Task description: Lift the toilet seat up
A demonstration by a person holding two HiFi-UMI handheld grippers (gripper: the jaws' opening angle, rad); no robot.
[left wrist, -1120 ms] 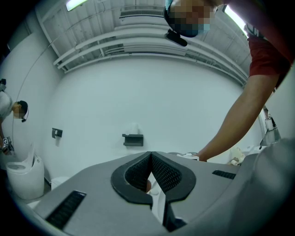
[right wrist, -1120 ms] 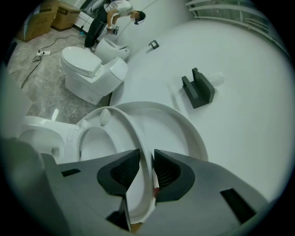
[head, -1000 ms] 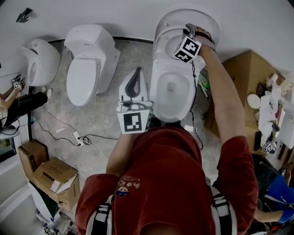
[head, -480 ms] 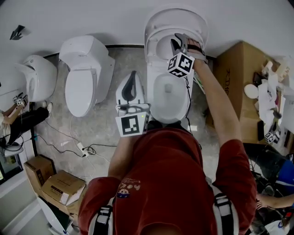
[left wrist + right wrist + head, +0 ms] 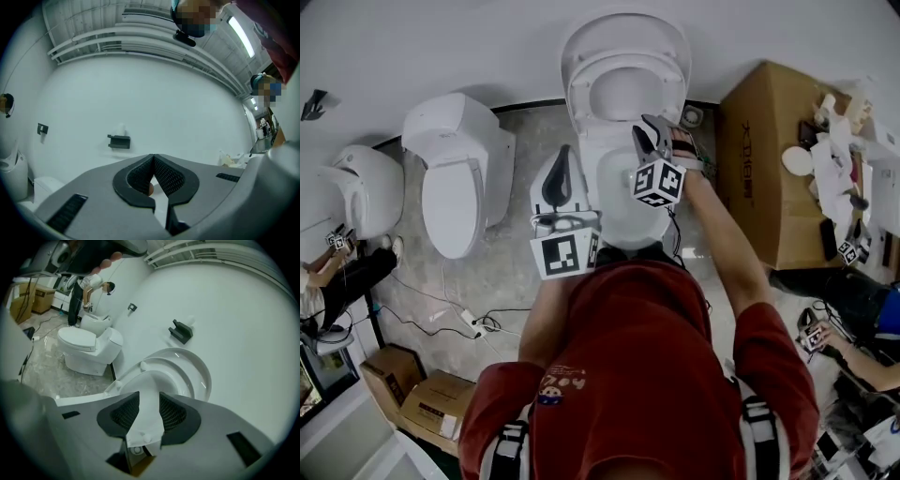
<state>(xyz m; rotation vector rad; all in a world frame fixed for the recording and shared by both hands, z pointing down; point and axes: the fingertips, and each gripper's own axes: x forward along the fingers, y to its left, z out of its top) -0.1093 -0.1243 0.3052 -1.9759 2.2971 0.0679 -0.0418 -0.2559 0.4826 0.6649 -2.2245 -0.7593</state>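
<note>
The white toilet's seat (image 5: 584,86) stands raised against its lid (image 5: 623,30) and the wall, above the open bowl (image 5: 614,211). My right gripper (image 5: 647,125) hangs over the bowl, a short way in front of the upright seat (image 5: 180,380) and apart from it. Its jaws have just been opening; only the white toilet shows through the gap between them (image 5: 149,394), and nothing is clamped. My left gripper (image 5: 566,148) sits level beside the bowl's left side. Its fingertips meet (image 5: 153,158) with nothing in them, and it points at the bare wall.
A second toilet (image 5: 455,178) with its seat down stands to the left, and a third (image 5: 361,187) is at the far left. A large cardboard box (image 5: 769,159) sits right of the bowl. Smaller boxes (image 5: 422,403) and cables (image 5: 459,319) lie lower left. A person (image 5: 853,328) crouches at right.
My right gripper has drawn back from the raised seat's rim toward me, lower over the bowl. The seat stays up. The left gripper has barely shifted.
</note>
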